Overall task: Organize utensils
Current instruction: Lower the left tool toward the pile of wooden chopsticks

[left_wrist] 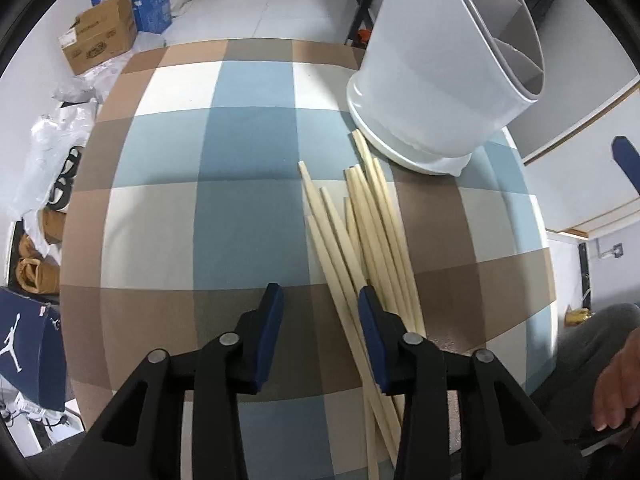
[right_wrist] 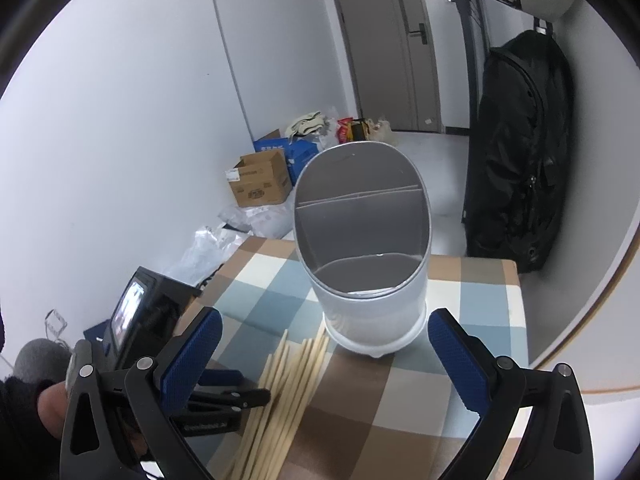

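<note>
My left claw (left_wrist: 320,308) hangs partly open over the checked cloth (left_wrist: 168,216), gripping nothing; the chopsticks (left_wrist: 368,232) lie loose just past its right finger. Beyond them stands the white holder (left_wrist: 432,104), compartments empty. My right claw (right_wrist: 325,346) gapes wide before the holder (right_wrist: 372,308), empty.

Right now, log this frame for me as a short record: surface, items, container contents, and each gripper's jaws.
surface: checked tablecloth
items: loose pile of wooden chopsticks, lying flat beside the white utensil holder
holder: upright, divided into compartments, the visible ones empty
left gripper: jaws partly open over the pile's near end, gripping nothing
right gripper: jaws wide open, empty, facing the holder
</note>
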Tool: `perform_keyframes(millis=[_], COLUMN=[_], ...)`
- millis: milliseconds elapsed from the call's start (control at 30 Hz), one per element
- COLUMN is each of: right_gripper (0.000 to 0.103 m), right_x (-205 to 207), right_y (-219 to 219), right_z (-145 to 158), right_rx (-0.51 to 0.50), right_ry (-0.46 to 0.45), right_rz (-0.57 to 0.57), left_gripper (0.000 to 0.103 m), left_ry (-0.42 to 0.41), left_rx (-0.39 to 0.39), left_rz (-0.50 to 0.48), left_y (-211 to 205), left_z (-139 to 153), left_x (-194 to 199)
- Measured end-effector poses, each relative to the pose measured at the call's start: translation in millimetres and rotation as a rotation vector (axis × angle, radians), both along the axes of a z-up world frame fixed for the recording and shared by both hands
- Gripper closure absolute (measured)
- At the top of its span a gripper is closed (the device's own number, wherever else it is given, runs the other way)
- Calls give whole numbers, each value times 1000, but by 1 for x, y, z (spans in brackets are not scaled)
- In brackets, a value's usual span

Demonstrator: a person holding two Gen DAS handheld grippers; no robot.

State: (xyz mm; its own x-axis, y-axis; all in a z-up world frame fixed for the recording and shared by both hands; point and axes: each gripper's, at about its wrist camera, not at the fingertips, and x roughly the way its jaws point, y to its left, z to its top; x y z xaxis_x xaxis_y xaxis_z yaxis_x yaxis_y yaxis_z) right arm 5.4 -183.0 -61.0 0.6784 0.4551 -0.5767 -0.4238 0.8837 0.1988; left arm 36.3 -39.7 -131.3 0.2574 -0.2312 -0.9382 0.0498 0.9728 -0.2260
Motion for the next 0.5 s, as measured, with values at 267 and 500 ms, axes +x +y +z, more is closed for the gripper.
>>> perform_keyframes(millis=[267,500], right_gripper=[0,0], right_x=[-5,-14], right_y=[-4,1], right_z=[8,11], right_rx=[29,22], right_ry=[-11,-23], right_rz=[-1,13], left_gripper=[88,97], left_ry=[-23,-63], left_rx=[-1,44], left_rz=[9,-3], left_y=[6,20], left_z=[-1,4], left_x=[-8,-14])
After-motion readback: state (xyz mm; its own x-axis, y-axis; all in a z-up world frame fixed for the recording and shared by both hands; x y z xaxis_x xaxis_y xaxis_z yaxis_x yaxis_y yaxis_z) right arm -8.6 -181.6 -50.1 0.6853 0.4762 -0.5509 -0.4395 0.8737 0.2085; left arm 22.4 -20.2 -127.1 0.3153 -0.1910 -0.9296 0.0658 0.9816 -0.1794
